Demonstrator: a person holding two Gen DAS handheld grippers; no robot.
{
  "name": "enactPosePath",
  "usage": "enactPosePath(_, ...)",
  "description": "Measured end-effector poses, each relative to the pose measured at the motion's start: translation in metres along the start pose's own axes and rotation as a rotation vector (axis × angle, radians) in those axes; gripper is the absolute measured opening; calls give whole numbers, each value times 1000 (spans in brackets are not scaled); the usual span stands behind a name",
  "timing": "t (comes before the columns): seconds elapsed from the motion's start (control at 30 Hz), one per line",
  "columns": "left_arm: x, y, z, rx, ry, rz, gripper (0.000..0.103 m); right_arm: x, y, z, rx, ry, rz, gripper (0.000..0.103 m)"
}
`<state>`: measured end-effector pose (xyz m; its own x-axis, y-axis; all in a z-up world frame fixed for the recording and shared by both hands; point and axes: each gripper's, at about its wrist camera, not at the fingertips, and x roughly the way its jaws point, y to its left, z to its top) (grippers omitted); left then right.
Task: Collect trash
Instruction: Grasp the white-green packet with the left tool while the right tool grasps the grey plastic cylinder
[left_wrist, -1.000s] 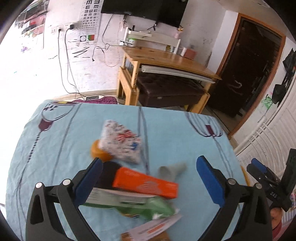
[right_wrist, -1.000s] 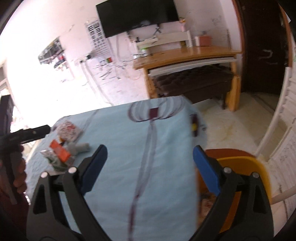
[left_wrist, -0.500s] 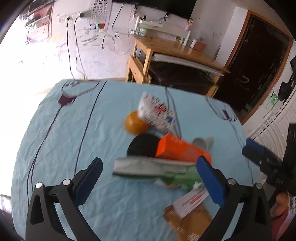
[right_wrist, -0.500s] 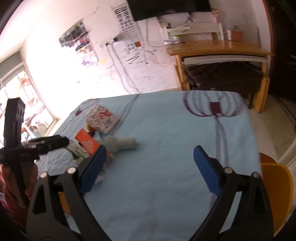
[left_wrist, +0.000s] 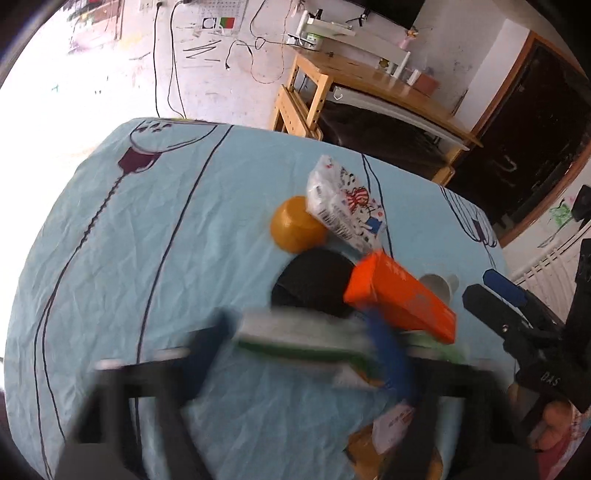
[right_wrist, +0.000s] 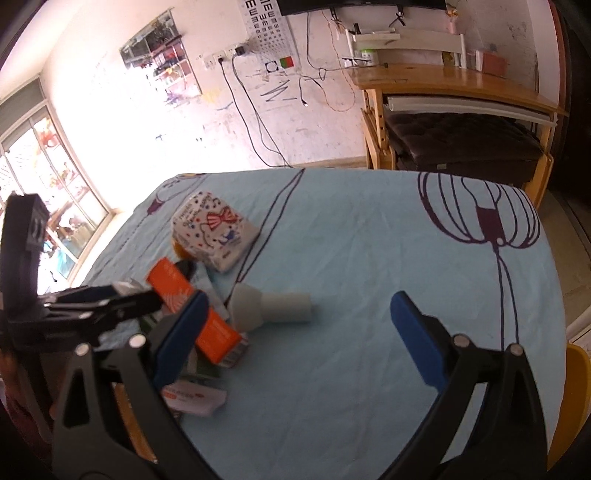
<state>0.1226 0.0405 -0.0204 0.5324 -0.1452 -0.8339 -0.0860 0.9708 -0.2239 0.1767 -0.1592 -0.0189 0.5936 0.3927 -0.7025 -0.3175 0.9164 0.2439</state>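
Note:
A pile of trash lies on the light blue tablecloth (right_wrist: 369, 240): an orange box (left_wrist: 399, 299), a white printed pack (left_wrist: 343, 206), an orange round thing (left_wrist: 295, 229), a black disc (left_wrist: 314, 284) and a grey tube (right_wrist: 273, 310). My left gripper (left_wrist: 303, 339) is blurred and its jaws are closing on the ends of a green and white packet (left_wrist: 299, 336). Blur hides whether the pads press on it. My right gripper (right_wrist: 299, 306) stands open above the cloth, with the grey tube lying beyond the gap between its fingers.
A white packet with red print (right_wrist: 195, 398) and a brown packet (left_wrist: 365, 450) lie at the pile's near edge. A yellow chair (right_wrist: 576, 369) stands past the table's right edge. A wooden desk (right_wrist: 443, 81) with a dark bench (right_wrist: 461, 136) stands at the far wall.
My left gripper came down onto the pile and its wide jaws have started closing around the green and white packet. My right gripper swung left from the table's edge toward the grey tube.

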Motion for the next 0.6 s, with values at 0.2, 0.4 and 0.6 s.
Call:
enactPosePath(0.2, -4, -12, -4, 18, -34, -42, 10, 6, -2, 0, 15, 11, -15, 95)
enactPosePath(0.4, -23, -4, -3, 27, -68, -36, 8, 12, 4, 4, -3, 26, -18, 95)
enactPosePath(0.6, -32, 10, -6, 0, -81, -47, 8, 26, 16, 4, -59, 81, -57, 94)
